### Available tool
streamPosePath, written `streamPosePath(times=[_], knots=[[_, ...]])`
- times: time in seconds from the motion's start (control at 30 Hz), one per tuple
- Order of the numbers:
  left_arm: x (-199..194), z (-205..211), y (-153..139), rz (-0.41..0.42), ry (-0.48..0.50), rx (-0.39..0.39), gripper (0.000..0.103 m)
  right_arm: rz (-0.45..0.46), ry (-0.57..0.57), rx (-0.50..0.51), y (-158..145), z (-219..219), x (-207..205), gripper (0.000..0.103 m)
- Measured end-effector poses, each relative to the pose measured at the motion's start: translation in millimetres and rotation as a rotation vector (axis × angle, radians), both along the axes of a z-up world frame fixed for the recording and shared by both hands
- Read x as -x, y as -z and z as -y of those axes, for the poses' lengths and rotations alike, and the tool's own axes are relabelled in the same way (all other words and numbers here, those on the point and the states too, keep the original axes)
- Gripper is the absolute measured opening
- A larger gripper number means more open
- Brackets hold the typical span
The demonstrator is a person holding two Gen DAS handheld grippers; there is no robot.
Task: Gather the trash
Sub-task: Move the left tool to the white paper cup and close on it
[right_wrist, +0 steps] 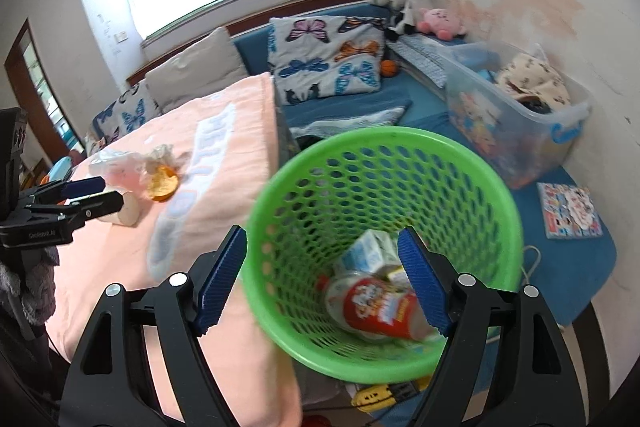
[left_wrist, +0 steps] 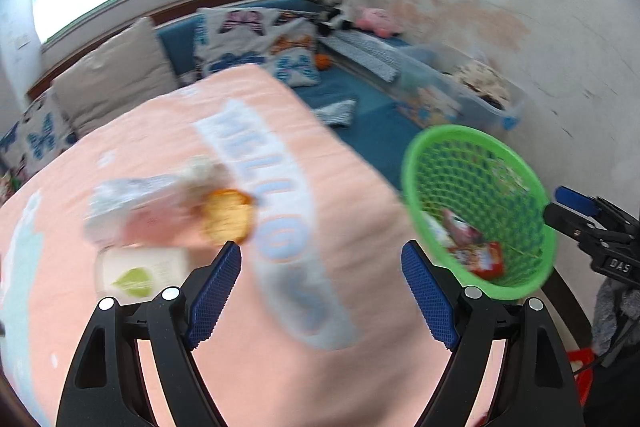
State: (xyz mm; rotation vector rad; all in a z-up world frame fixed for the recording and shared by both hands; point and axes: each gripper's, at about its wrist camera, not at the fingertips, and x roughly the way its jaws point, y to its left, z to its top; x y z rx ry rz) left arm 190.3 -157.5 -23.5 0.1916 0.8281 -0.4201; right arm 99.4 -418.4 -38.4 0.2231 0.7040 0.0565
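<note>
A green mesh basket (right_wrist: 400, 163) stands beside the pink blanket (right_wrist: 224, 203) and holds a red-and-white wrapper (right_wrist: 376, 307) and a small white carton (right_wrist: 368, 251). It also shows in the left wrist view (left_wrist: 476, 147). On the blanket (left_wrist: 280, 367) lie a crumpled clear wrapper (left_wrist: 132, 203), an orange round piece (left_wrist: 228, 215) and a white cup with a green leaf (left_wrist: 140, 273). My left gripper (left_wrist: 320, 291) is open and empty above the blanket, close to this trash. My right gripper (right_wrist: 320, 279) is open over the basket's near rim, empty.
A blue mattress (right_wrist: 360, 107) with butterfly pillows (right_wrist: 324, 59) lies behind. A clear storage bin (right_wrist: 516, 119) stands by the wall at right. A picture book (right_wrist: 568, 211) lies on the blue mat. Plush toys (right_wrist: 440, 21) sit in the corner.
</note>
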Motion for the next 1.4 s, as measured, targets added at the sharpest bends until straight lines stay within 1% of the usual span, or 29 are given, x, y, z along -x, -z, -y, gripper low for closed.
streamPosePath(times=[0.17,0.33,0.4,0.47,0.6,0.8,1.13,1.4], knots=[[-10.1,-46.5,-4.5,0.023,-0.111,-0.007,0.08,0.005,-0.058,0.006,-3.4,-21.5,-16.4,0.078],[-19.1,-90.8,3.7,-0.001,-0.203,-0.003,0.08,0.01,-0.11,0.012,-6.6,-41.4,-28.2,0.078],[-20.6,-103.2,9.2,-0.011,-0.232,0.002,0.085,0.009,-0.132,0.012,-6.8,-50.1,-34.2,0.078],[-20.7,-108.1,15.7,-0.019,-0.241,0.001,0.086,0.008,-0.153,0.015,-6.8,-58.0,-38.9,0.078],[-23.1,-112.8,29.4,-0.044,-0.251,-0.008,0.09,0.004,-0.187,0.026,-6.6,-71.9,-46.5,0.078],[-32.0,-110.7,41.8,-0.056,-0.259,-0.01,0.093,-0.01,-0.219,0.027,-2.5,-87.7,-56.8,0.079],[-45.9,-102.1,54.3,-0.038,-0.271,-0.068,0.093,-0.035,-0.259,0.031,4.9,-103.8,-68.6,0.079],[-52.2,-101.0,58.8,-0.03,-0.27,-0.068,0.093,-0.05,-0.301,0.048,7.7,-120.6,-80.6,0.079]])
